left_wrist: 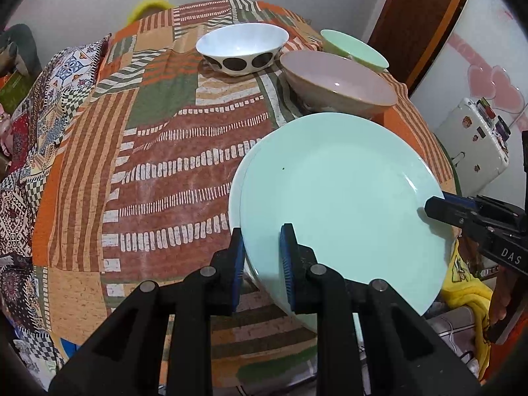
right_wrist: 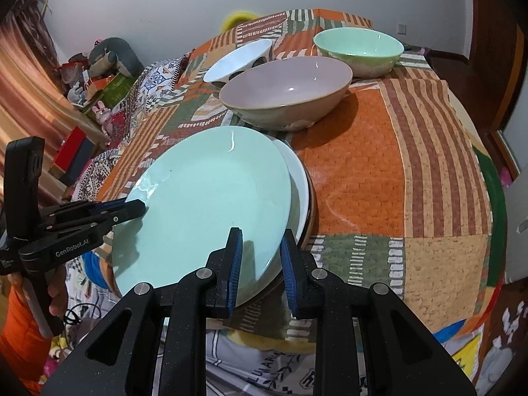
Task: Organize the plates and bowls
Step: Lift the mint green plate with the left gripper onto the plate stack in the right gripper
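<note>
A mint-green plate (left_wrist: 343,198) (right_wrist: 204,198) is held at two opposite edges. My left gripper (left_wrist: 262,250) (right_wrist: 142,206) is shut on its near-left rim, and my right gripper (right_wrist: 262,254) (left_wrist: 429,208) is shut on the opposite rim. Under it a white plate (left_wrist: 235,191) (right_wrist: 297,178) peeks out, with a dark-rimmed plate (right_wrist: 310,204) below that. I cannot tell whether the mint plate touches the white one. Behind stand a pinkish-beige bowl (left_wrist: 340,82) (right_wrist: 287,89), a white bowl with black dots (left_wrist: 242,49) (right_wrist: 237,59) and a pale green bowl (left_wrist: 354,48) (right_wrist: 358,49).
Everything rests on a patchwork cloth (left_wrist: 165,165) (right_wrist: 396,165) in orange, brown and green. A white case with stickers (left_wrist: 472,142) stands off the right side. Yellow fabric (left_wrist: 462,293) lies by the near edge. Boxes and toys (right_wrist: 99,76) crowd the floor to the left.
</note>
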